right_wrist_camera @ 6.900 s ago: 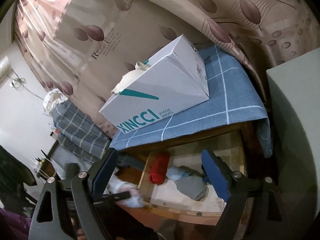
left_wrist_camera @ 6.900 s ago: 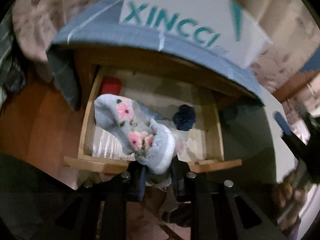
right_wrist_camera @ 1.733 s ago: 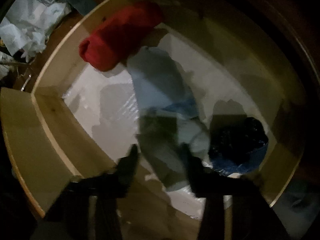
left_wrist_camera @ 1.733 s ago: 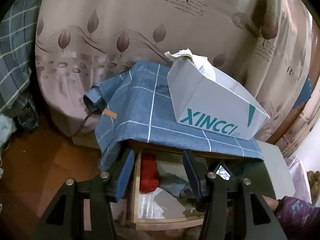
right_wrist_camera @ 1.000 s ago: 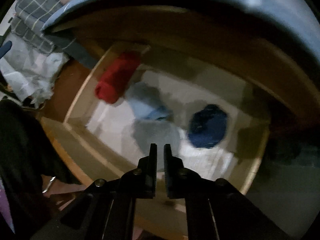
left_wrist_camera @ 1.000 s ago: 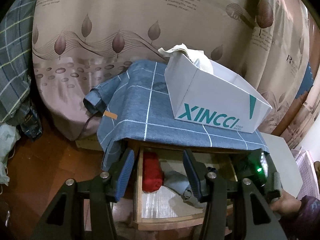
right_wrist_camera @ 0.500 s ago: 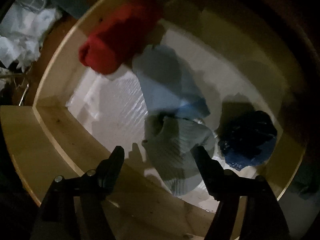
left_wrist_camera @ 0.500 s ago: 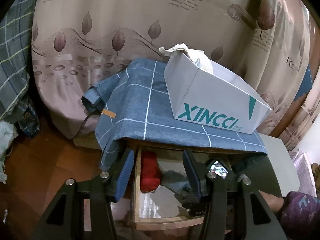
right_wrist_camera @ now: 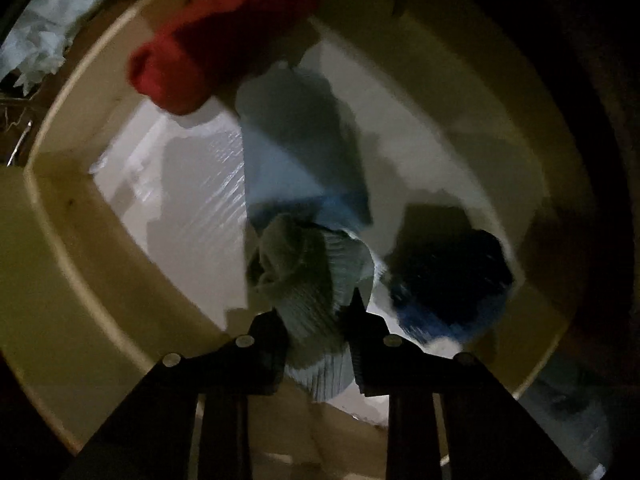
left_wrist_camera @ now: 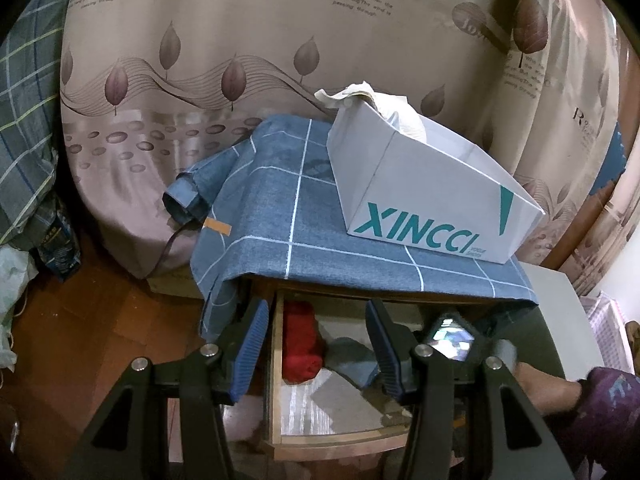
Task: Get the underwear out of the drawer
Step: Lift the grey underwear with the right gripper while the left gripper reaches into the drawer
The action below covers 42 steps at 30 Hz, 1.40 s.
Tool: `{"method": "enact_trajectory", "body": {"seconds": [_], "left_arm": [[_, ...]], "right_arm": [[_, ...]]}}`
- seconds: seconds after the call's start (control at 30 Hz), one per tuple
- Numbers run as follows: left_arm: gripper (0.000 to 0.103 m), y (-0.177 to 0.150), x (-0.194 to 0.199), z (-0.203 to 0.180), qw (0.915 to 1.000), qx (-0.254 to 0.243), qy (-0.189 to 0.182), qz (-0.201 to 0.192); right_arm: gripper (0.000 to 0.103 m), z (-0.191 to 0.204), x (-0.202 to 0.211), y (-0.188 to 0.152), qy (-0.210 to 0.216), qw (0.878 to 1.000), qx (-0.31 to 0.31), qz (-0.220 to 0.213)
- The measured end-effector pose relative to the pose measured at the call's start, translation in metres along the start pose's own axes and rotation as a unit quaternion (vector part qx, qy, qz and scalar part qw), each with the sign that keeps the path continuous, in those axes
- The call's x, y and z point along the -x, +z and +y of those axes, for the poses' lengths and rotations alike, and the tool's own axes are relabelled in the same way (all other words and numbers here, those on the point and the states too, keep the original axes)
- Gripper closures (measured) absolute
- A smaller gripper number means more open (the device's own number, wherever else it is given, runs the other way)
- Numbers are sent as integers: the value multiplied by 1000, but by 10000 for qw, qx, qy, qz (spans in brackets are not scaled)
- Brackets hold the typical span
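A pale grey ribbed garment, bunched in the open drawer, is pinched by the right hand-held gripper, whose jaws have just been closing. It is flanked by a red roll, a light-blue piece and a dark-blue bundle. The left hand-held gripper is held half-open and empty.

Box on cloth, above drawer

The right tool points down into the open wooden drawer, and its jaws, which have just been closing, pinch a bunched grey ribbed garment between them. Behind that garment a pale blue folded piece lies on the white liner, with a red roll at the far left corner. A dark blue bundle sits just right of the grey garment; the picture is dim and blurred.
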<state>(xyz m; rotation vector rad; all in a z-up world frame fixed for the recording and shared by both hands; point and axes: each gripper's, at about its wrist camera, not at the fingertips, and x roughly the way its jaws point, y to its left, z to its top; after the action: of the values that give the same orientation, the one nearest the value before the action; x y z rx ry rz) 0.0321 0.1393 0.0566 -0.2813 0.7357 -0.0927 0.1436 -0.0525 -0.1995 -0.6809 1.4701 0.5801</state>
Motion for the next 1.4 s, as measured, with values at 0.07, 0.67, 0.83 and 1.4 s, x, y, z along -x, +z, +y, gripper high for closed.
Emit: {"method": "enact_trajectory", "body": {"seconds": [0.07,0.67,0.83,1.4], "left_arm": [[51,0,0,0,10000,17,6,3],[51,-6,-4,-26,9973,-658,325,26],[51,-13,-7,-44,9920,-1169,469,91],[51,-61,-58,-125,9624,-2493,-85,1076]], "right_arm": [[80,-8,19,-14,127,9992,-233,-307],[80,-92,124,-120,1577,9089,-2620,-2835],[80,-101,133,-136,1692,8918,-2775,-3147],[79,-126,143,-164,2084,8475,-3175,-3708]]}}
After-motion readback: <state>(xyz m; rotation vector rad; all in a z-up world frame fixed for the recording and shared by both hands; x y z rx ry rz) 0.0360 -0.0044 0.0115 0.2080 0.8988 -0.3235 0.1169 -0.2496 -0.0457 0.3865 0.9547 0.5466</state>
